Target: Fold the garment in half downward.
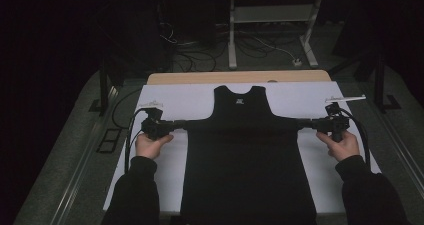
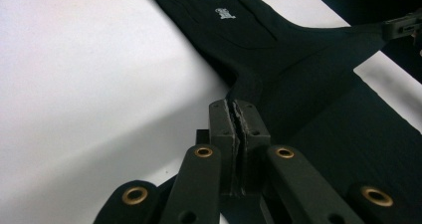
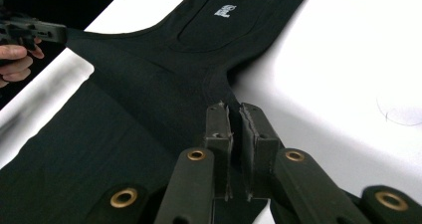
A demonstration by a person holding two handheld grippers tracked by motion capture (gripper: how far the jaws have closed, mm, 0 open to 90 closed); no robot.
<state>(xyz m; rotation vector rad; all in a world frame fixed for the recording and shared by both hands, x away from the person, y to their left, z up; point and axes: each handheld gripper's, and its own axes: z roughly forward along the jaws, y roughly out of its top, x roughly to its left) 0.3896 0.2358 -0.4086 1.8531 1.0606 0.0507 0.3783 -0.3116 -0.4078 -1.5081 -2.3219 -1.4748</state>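
Vest [image 1: 248, 155], black, lies flat on the white sheet [image 1: 190, 97] over the desk, neck away from the person, pulled taut sideways at the armholes. Left gripper [image 1: 176, 124] and right gripper [image 1: 306, 124] each have their fingers [image 2: 234, 127] clamped shut on a pinch of side fabric. To do the step well, I'd judge both hands should lift level and together, keeping even tension so nothing slips.

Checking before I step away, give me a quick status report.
Left gripper and right gripper shut on black tank top, stretched between them over white sheet. Nothing in the way.
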